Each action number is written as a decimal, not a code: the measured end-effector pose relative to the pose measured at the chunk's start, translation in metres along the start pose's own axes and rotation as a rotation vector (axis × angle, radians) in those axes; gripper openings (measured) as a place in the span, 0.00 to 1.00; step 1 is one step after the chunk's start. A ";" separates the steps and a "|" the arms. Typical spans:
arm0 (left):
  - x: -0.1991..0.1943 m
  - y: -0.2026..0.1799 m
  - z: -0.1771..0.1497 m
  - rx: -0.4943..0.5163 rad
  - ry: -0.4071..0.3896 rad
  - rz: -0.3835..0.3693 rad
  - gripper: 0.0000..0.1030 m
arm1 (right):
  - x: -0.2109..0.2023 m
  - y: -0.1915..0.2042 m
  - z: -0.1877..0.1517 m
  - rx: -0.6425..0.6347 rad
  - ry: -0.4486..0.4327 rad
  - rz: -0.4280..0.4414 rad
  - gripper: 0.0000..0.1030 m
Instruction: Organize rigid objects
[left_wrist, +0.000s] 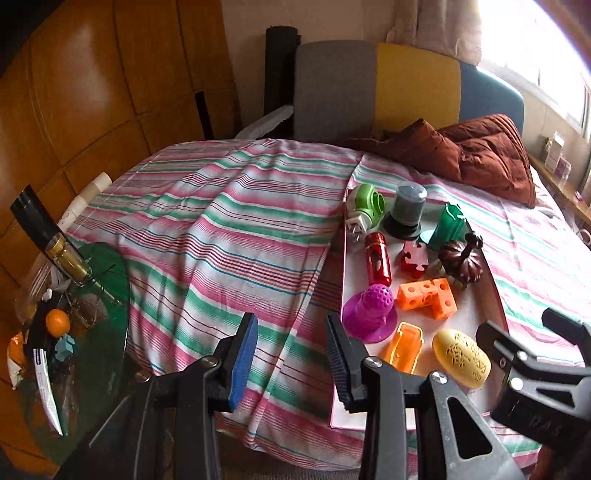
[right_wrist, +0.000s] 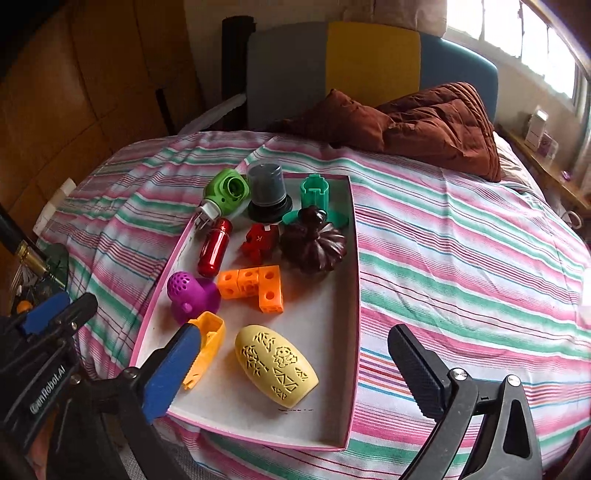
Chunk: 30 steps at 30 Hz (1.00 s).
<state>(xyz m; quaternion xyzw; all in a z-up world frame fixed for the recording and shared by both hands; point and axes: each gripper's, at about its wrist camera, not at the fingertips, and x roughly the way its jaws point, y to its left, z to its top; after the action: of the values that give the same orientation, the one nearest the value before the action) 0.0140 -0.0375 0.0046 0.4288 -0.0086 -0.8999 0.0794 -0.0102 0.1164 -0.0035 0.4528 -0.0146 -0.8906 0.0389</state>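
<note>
I see a shallow pink-rimmed tray lying on a striped bedspread. My right gripper hangs above the tray's near end, jaws spread wide and empty, with a yellow carved egg-shaped piece lying on the tray floor between them, untouched. My left gripper hovers just left of the tray over the cloth, jaws partly apart, holding nothing.
</note>
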 end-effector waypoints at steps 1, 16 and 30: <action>0.000 -0.001 -0.001 0.003 -0.001 0.003 0.36 | 0.000 0.000 0.001 0.006 0.000 -0.004 1.00; -0.005 -0.015 -0.005 0.054 0.000 -0.022 0.36 | -0.002 -0.003 0.003 0.029 -0.024 -0.057 1.00; -0.011 -0.023 -0.008 0.085 -0.020 -0.028 0.36 | -0.002 -0.007 0.004 0.027 -0.033 -0.077 1.00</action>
<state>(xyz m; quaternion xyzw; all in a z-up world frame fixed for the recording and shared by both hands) 0.0237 -0.0130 0.0057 0.4230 -0.0417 -0.9039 0.0482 -0.0126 0.1232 -0.0002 0.4390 -0.0099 -0.8984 -0.0016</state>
